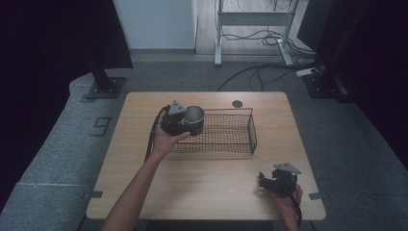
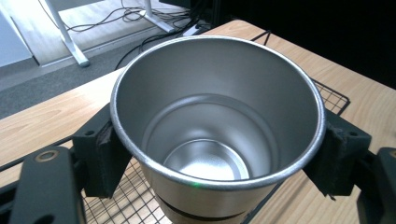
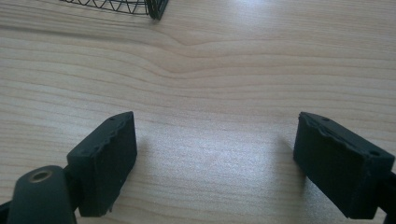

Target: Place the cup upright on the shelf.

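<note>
1. High view. The left tongs (image 1: 188, 126) hold a steel cup (image 1: 194, 119) upright, its long axis vertical, at the 9 o'clock end of a black wire basket (image 1: 230, 142) that lies lengthwise across the wooden counter (image 1: 207, 192). From this angle the cup appears over the basket's near-left corner; whether its base rests on the mesh or hangs above it cannot be told. The right tongs (image 1: 264, 181) sit near the counter's 5 o'clock corner, well apart from basket and cup, so the left hand is by far the nearer. The coming move is judged to be a lowering of the cup into the basket, which extends toward 3 o'clock from the cup.

2. Left gripper view. The left tongs (image 2: 217, 154) grip the cup (image 2: 217, 126) just under its rim, one black pad at 9 o'clock and one at 3 o'clock of the wall. The cup's inside is empty. Basket mesh (image 2: 116, 200) shows below at 7 o'clock, and a basket edge (image 2: 334, 95) shows beyond the cup at 2 o'clock. The cup's base is cut off by the bottom of the picture, so contact with the mesh stays unsettled.

3. Right gripper view. The right tongs (image 3: 217, 158) stand wide apart with nothing between them, over bare counter (image 3: 215, 79). A corner of the basket (image 3: 156, 8) shows at 11 o'clock, cut off by the top edge.
</note>
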Demonstrator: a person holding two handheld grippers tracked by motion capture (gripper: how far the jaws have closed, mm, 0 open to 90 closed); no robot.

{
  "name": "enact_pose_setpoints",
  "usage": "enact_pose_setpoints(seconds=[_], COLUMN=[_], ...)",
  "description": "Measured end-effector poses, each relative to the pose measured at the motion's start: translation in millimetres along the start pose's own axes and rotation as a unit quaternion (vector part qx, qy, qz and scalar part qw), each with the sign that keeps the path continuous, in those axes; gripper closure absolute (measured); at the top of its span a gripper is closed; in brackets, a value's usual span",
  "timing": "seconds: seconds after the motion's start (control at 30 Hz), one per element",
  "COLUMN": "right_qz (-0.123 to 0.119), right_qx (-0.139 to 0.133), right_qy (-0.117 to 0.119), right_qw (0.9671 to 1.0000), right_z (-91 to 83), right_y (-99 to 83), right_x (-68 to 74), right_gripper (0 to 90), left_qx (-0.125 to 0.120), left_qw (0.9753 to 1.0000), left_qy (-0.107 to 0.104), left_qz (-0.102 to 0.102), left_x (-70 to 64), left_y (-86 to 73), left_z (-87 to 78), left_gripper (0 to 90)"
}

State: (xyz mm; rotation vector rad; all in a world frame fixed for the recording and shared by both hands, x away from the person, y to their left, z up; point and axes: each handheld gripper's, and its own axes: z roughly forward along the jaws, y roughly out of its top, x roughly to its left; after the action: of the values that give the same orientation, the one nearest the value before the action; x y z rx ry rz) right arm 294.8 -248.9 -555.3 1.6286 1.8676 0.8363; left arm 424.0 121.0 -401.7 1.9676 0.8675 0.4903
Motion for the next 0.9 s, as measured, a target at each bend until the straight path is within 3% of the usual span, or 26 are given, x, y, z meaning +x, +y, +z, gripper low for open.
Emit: enact_pose_setpoints(seconds=[0.9], right_qz=[0.000], right_qx=[0.000], right_qy=[0.000], right_qw=[1.0000], right_z=[0.0], right_y=[0.0], right_x=[0.0], right_gripper=[13.3], left_qx=[0.029], left_qw=[0.9995], left_qy=[0.002], left_qz=[-0.013], left_x=[14.0], left_y=[-18.1], left_z=[32.0], left_gripper=[19.0])
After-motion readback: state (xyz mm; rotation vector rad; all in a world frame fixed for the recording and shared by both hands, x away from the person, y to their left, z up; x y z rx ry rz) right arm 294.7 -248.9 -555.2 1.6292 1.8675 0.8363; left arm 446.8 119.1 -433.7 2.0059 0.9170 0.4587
